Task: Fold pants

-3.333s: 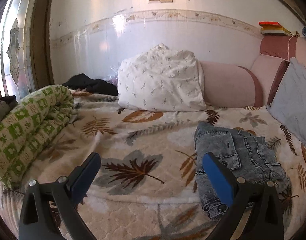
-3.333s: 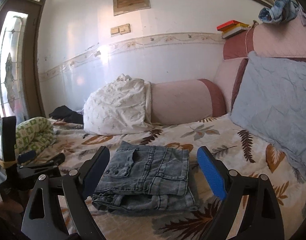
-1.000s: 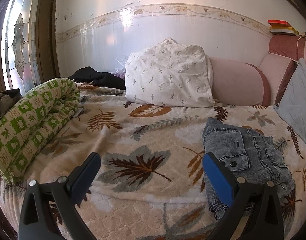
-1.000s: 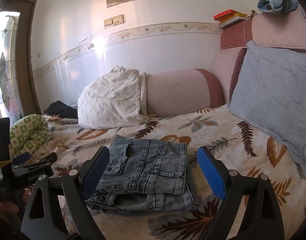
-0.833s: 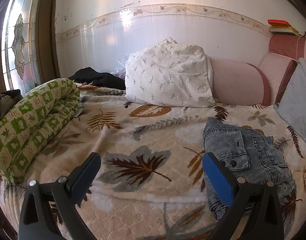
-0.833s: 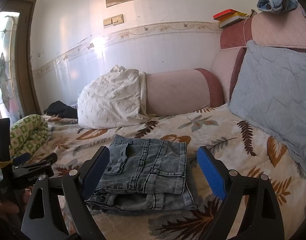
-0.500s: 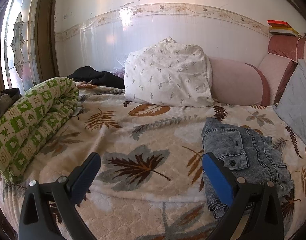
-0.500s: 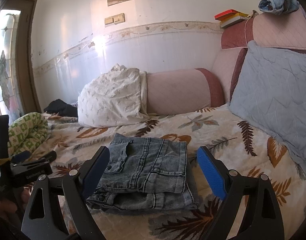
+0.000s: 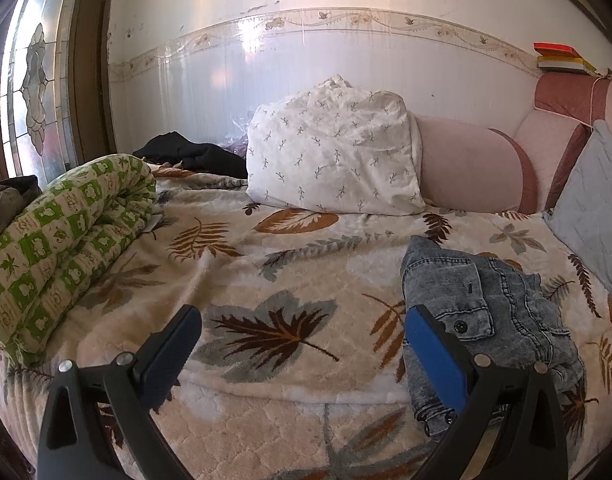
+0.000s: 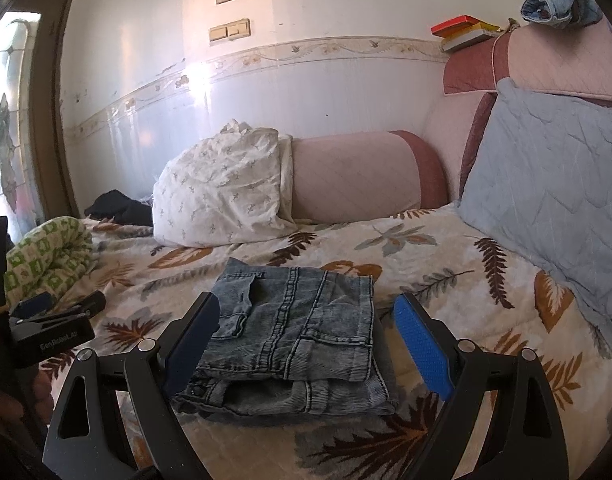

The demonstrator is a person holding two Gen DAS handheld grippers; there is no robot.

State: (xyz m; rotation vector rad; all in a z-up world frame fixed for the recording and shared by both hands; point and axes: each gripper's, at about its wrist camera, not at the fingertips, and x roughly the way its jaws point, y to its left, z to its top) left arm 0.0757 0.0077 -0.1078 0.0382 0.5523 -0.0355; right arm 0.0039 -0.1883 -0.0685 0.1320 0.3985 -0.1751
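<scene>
Pants [image 10: 294, 328] lay folded into a squat denim stack on the leaf-print blanket [image 9: 274, 280], near edge of bed, right of centre; from the stacked layers I judged the fold done or nrly so. R gripper [image 10: 306, 336] hung just short of the stack w/ jaws spread wide, one blue pad either side of the near hem, nothing pinched; I read that as a hands-off pose, pads set wider than the bundle so no brushing the top layer out of line. L gripper [image 9: 302, 344] sat over bare blanket, left of the pants, jaws also spread & empty; its right pad overlapped the stack's left edge in L wrist view, but contact couldn't be told. In R wrist view L gripper showed at far left, well apart from the denim. Far side: white pillow [image 9: 333, 164] & pink bolster [image 9: 469, 168] against the wall, grey-blue cushion [image 10: 553, 184] at right, green quilt roll [image 9: 66, 240] at left — all clear of the stack, which I took to be why it sat near the front edge w/ open blanket round it. Lower layers poked out unevenly at near hem; a squaring nudge might've been worth it.
</scene>
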